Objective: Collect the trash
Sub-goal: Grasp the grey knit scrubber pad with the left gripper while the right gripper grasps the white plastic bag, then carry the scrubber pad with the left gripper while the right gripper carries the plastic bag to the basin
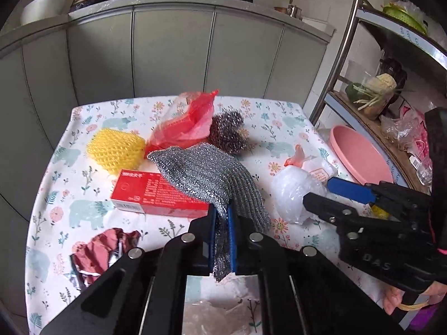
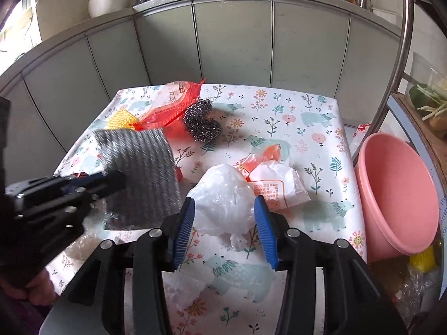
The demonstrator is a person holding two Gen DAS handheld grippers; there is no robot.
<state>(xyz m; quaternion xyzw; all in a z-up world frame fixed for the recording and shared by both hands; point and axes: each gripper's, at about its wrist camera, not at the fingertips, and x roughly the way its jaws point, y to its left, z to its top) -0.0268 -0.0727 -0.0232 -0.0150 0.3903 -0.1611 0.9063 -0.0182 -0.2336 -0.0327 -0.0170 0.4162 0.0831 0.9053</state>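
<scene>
My left gripper (image 1: 222, 212) is shut on the near edge of a silver mesh scrubbing cloth (image 1: 201, 173), which hangs partly lifted over a red box (image 1: 151, 192). In the right wrist view the same cloth (image 2: 139, 167) is blurred, pinched by the left gripper (image 2: 111, 178). My right gripper (image 2: 223, 203) stands open, with a crumpled white plastic bag (image 2: 220, 195) lying on the table between its blue pads. From the left wrist view the right gripper (image 1: 318, 191) sits at the bag's (image 1: 290, 192) right side.
On the floral tablecloth (image 2: 307, 128) lie a yellow mesh sponge (image 1: 114, 148), a red plastic bag (image 1: 187, 122), steel wool (image 1: 227, 131), a crumpled red wrapper (image 1: 103, 251) and a white printed wrapper (image 2: 276, 184). A pink basin (image 2: 396, 195) and a metal rack (image 1: 343, 44) stand at the right.
</scene>
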